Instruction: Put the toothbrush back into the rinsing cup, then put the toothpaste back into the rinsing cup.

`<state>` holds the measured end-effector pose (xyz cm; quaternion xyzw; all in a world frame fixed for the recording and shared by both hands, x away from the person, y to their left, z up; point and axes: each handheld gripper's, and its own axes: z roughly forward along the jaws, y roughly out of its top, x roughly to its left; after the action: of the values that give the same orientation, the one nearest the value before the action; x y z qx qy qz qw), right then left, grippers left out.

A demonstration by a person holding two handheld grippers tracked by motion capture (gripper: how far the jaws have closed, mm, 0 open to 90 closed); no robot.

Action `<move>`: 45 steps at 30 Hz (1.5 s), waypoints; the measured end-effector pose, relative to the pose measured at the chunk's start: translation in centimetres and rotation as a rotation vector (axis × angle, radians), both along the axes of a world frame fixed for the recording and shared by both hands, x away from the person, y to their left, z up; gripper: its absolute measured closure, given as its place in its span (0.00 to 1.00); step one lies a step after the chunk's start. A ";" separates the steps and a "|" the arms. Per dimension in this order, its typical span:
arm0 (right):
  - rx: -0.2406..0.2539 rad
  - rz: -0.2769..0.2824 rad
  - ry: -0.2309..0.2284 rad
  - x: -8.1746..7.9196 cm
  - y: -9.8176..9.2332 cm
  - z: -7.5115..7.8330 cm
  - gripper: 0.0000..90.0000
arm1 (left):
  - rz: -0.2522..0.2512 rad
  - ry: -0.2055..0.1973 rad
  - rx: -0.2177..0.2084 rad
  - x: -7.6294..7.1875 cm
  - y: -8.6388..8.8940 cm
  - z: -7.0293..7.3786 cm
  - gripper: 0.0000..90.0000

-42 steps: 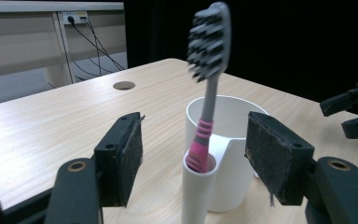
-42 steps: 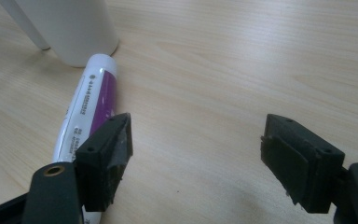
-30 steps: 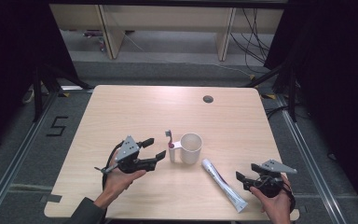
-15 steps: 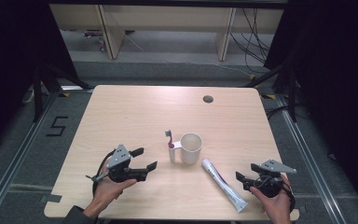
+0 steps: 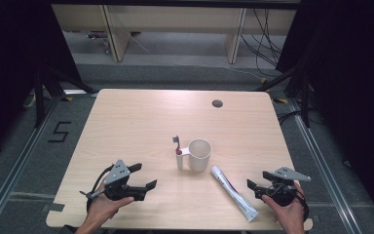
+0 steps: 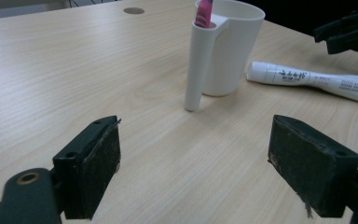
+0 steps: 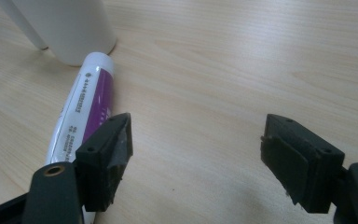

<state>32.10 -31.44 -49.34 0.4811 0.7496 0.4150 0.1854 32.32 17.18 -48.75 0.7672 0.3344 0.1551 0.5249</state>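
Note:
A white cup (image 5: 199, 155) stands mid-table with a toothbrush (image 5: 177, 144) upright in its side holder; the left gripper view shows the cup (image 6: 228, 46) and the brush's pink handle (image 6: 204, 11). A white and purple toothpaste tube (image 5: 233, 192) lies to the cup's right. My left gripper (image 5: 145, 176) is low over the table's front left, well short of the cup. Its jaws have just been opening and stand wide in its own view (image 6: 196, 158) with nothing between them. My right gripper (image 5: 257, 179) is open at the front right, its left jaw beside the tube (image 7: 86, 112).
The wooden table (image 5: 141, 122) has a round cable hole (image 5: 217, 103) near its far edge. Dark floor, rails and shelving surround it. The right gripper's jaws (image 6: 349, 30) show at the upper right of the left gripper view.
My left gripper has drawn back from the cup toward the table's front left and sunk a little, its jaws spreading wider. The right gripper, cup, brush and tube have stayed put.

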 end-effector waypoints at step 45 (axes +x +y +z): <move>0.082 0.249 -0.038 -2.9 3.4 3.0 0.99 | 0.009 0.018 0.129 -1.1 -0.3 -1.0 0.20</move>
<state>29.19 -28.05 -46.37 0.3834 0.7823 0.4742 0.1269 31.24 16.87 -49.77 0.7995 0.3318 0.1716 0.4704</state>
